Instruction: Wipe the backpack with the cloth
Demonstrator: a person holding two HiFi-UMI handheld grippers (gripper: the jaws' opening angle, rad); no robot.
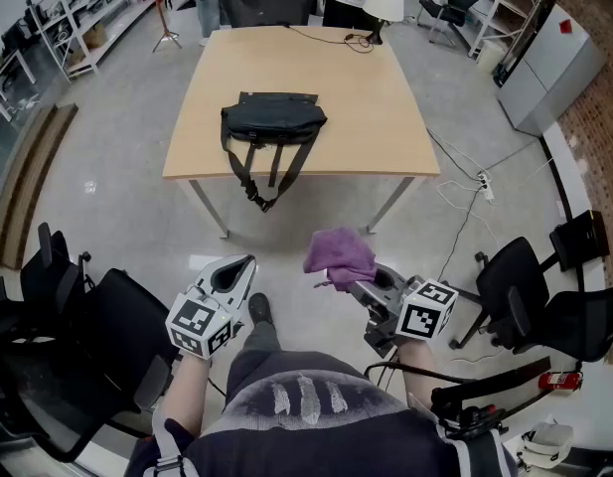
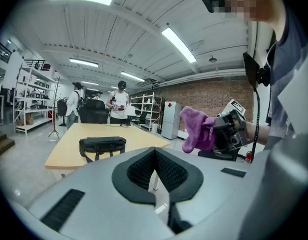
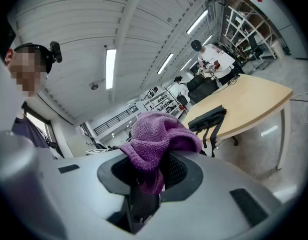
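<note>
Much floor [image 1: 306, 222] btwn cloth [image 1: 340, 256], backpack [image 1: 273, 119]

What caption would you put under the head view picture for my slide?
Right gripper grips a purple cloth, left gripper shut and empty, black backpack waiting on the wooden table ahead.

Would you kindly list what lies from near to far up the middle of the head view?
Shoe, purple cloth, table near edge, black backpack, cable by the far edge, black office chair.
</note>
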